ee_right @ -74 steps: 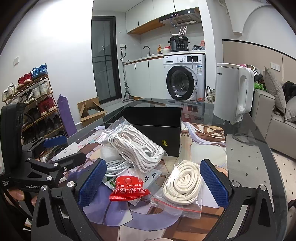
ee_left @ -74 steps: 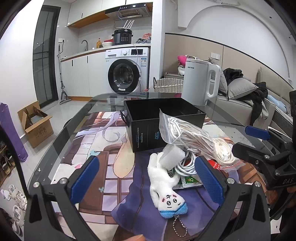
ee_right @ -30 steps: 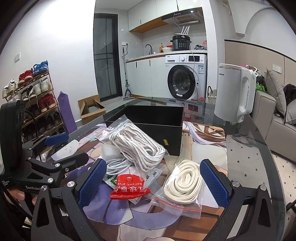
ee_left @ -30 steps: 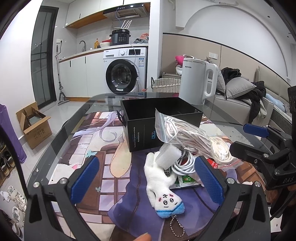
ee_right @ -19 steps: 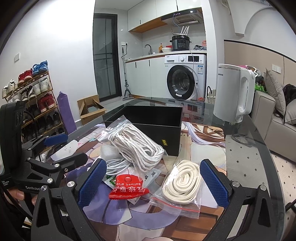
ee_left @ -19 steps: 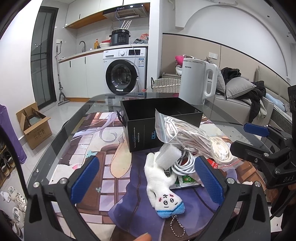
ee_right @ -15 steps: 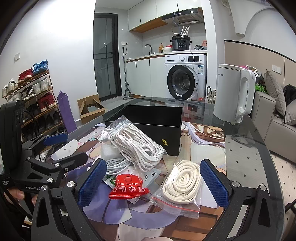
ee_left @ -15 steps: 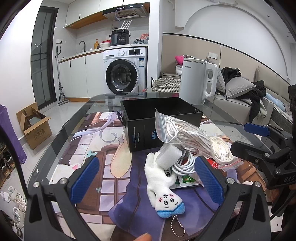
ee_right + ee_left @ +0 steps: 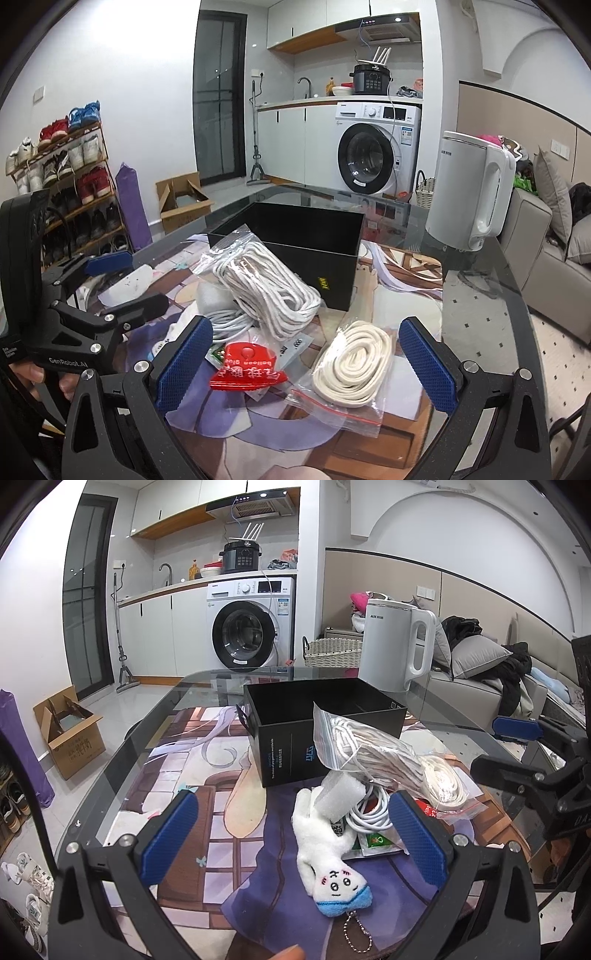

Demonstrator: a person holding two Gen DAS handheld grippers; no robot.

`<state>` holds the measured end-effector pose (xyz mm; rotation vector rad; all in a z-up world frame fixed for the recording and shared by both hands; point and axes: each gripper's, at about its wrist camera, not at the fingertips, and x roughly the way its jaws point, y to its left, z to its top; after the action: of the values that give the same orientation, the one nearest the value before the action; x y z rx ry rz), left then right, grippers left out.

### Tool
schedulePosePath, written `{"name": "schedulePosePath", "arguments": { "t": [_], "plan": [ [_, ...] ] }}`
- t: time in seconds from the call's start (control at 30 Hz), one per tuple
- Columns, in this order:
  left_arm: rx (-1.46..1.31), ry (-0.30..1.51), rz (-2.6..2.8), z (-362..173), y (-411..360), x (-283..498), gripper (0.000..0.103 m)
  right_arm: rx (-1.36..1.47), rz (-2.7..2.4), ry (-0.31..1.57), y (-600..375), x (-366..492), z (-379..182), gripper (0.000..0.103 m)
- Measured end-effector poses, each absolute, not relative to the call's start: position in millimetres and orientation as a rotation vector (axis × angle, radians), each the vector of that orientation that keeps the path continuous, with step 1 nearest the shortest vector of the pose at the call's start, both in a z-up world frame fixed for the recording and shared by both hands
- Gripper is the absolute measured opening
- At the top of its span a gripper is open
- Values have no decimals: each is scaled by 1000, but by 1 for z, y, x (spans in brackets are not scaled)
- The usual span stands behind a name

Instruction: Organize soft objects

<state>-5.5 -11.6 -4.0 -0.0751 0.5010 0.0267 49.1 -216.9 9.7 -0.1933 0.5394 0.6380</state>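
Observation:
A white plush toy (image 9: 325,853) with a blue end and a bead chain lies on the printed mat, just ahead of my open left gripper (image 9: 293,836). A foam block (image 9: 338,795) leans on it. Behind them, a bag of white rope (image 9: 365,751) (image 9: 264,286) rests against the open black box (image 9: 295,731) (image 9: 314,240). A coil of white cable (image 9: 369,810) sits beside the plush. My right gripper (image 9: 304,363) is open above a red balloon-glue packet (image 9: 247,365) and a bagged cream rope coil (image 9: 354,356). Each gripper shows in the other's view.
A white electric kettle (image 9: 397,651) (image 9: 469,192) stands on the glass table (image 9: 476,306) behind the box. Small printed sachets (image 9: 375,843) lie under the cable. A sofa with cushions is to the right, a cardboard box (image 9: 68,731) on the floor to the left.
Both views have shifted only slightly over the last seconds; the objects on the table lie as before and both grippers stay open.

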Motion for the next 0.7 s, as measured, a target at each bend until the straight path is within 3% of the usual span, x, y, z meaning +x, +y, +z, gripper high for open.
{"name": "schedulePosePath", "arguments": {
  "t": [0.7],
  "plan": [
    [-61,499,24,-6,-12,-4,103,-203,600,563,-222,66,16,102]
  ]
}}
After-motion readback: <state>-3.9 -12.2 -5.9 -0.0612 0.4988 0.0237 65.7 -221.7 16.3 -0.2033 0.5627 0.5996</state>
